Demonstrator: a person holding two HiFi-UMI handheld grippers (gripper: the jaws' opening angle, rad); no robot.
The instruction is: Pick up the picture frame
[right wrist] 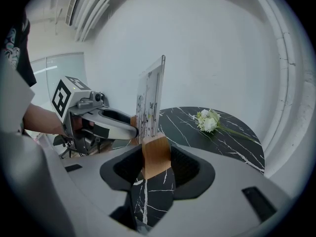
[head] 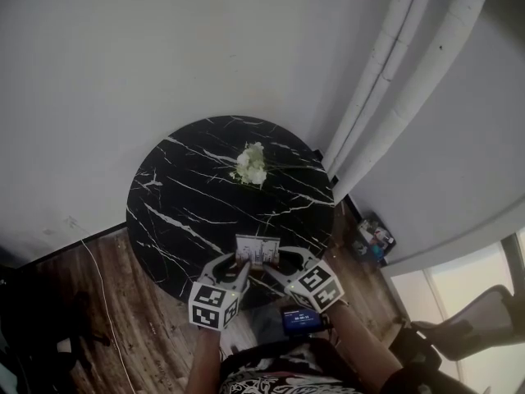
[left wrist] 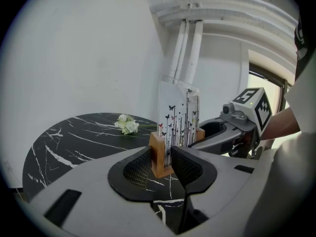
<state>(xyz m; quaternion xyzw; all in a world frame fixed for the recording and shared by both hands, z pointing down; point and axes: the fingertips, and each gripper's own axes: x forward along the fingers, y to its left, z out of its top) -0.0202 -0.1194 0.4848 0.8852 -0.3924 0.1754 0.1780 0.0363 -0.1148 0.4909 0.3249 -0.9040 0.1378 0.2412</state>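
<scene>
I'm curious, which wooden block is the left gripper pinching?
The near wooden block between left gripper pads; the far block sits in the right gripper.

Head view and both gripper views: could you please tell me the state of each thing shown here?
picture frame: upright at the near edge of the table, held at both ends.
left hand-held gripper: shut on one wooden foot.
right hand-held gripper: shut on the other foot.
flowers: lying untouched on the table.

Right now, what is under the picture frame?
The black marble table is under the picture frame. The left gripper and right gripper clamp its wooden feet, hiding whether they touch the table.
</scene>
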